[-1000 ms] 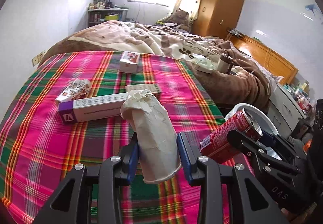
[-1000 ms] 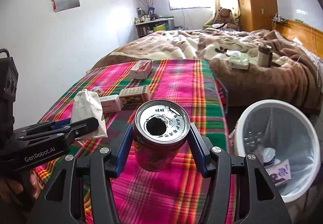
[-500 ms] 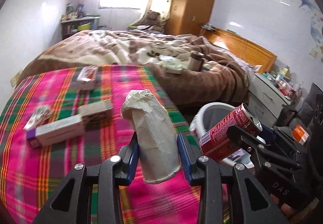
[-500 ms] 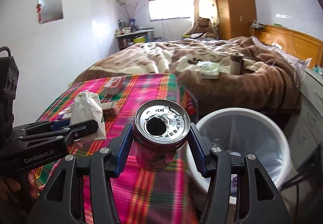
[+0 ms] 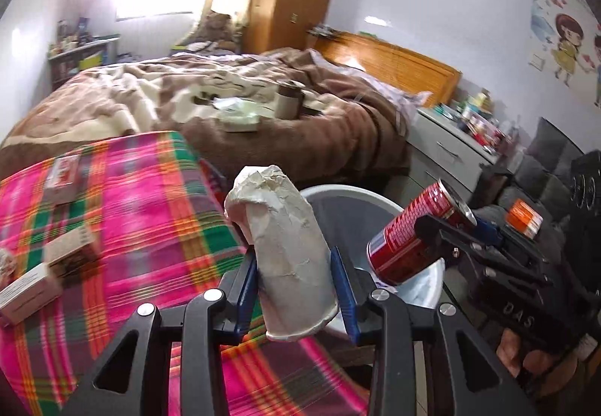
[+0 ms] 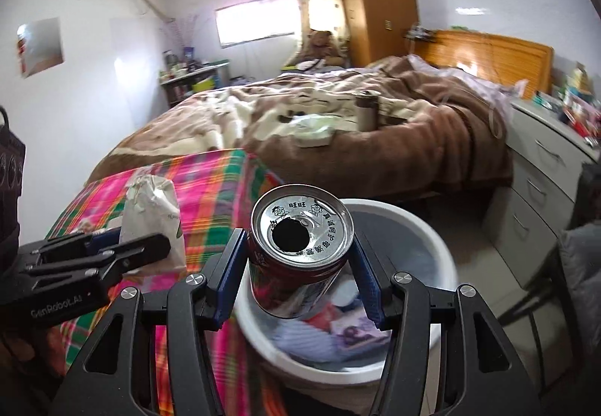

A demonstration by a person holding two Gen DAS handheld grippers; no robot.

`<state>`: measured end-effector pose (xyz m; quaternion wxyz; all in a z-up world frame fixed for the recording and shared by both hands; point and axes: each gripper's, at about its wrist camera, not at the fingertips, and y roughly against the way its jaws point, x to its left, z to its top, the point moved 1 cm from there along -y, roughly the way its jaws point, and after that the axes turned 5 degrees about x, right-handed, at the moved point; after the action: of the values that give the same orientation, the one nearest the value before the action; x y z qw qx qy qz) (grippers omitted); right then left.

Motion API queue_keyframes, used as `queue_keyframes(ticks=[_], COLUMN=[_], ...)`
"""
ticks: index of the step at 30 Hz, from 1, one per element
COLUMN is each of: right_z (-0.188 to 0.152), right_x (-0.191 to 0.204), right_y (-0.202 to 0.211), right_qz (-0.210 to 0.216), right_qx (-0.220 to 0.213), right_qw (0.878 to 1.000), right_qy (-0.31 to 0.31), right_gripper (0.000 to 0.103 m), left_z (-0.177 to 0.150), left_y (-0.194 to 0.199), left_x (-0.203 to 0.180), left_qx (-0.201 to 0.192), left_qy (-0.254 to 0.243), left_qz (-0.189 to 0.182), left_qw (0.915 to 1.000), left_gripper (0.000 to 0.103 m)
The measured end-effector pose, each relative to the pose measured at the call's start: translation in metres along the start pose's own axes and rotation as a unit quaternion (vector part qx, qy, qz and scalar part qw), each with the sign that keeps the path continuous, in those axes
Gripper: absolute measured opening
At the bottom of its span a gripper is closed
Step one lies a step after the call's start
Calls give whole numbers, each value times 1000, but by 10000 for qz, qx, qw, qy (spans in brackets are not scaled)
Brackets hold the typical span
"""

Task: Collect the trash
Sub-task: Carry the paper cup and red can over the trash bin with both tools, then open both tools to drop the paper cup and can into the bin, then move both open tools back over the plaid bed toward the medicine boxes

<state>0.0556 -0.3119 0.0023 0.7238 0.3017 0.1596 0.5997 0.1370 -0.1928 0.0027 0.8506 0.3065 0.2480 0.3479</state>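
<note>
- Right wrist view: the right gripper [image 6: 296, 262] clamps an opened red drink can [image 6: 298, 247] just above the white round plastic bin [image 6: 432, 247]; centre it before letting go.
- Left gripper [image 5: 295, 288] pinches a crumpled white paper cup [image 5: 285, 247] at the bin's near-left rim; carry it further right first.

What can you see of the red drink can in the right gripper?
The red metal drink can has a silver top with printed characters and an open, dark drinking hole. It looks undented. The right gripper clamps its sides between blue pads, tilted top toward the camera, above the white round bin. In the left wrist view white lettering runs along its side.
</note>
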Motion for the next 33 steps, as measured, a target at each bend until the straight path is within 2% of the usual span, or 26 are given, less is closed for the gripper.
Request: queue_keyframes(ticks=[8, 11, 16, 20, 25, 26, 29, 33], right_z=[-5, -6, -10, -10, -11, -11, -11, -8], right_x=[-24, -32, -42, -51, -55, -56, -56, -53], right_y=[-10, -14, -21, -23, -25, -25, -23, -19], right_qz=[-323, -350, -411, -544, -620, -663, -665, -640], right_qx=[211, 320, 510, 612, 696, 702, 628, 553], right_qw=[9992, 9988, 9977, 9962, 9952, 9948, 9952, 9958], right_qy=[-109, -137, -177, -282, -309, -321, -358, -359], right_gripper=[56, 56, 56, 56, 56, 58, 70, 71], left_z=[4, 3, 3, 6, 8, 9, 9, 9], left_y=[-42, -58, -71, -77, -76, -75, -69, -61], left_x=[-27, -34, -44, -45, -43, -42, -40, -32], left_qx=[328, 493, 605, 665, 633, 613, 556, 501], left_qy=[-261, -422, -541, -525, -486, -474, -446, -341], left_qz=[-283, -219, -337, -357, -353, -381, -349, -318], left_qw=[9987, 9977, 9961, 9958, 9962, 9963, 9968, 9977], left_gripper=[40, 41, 42, 54, 61, 63, 65, 65])
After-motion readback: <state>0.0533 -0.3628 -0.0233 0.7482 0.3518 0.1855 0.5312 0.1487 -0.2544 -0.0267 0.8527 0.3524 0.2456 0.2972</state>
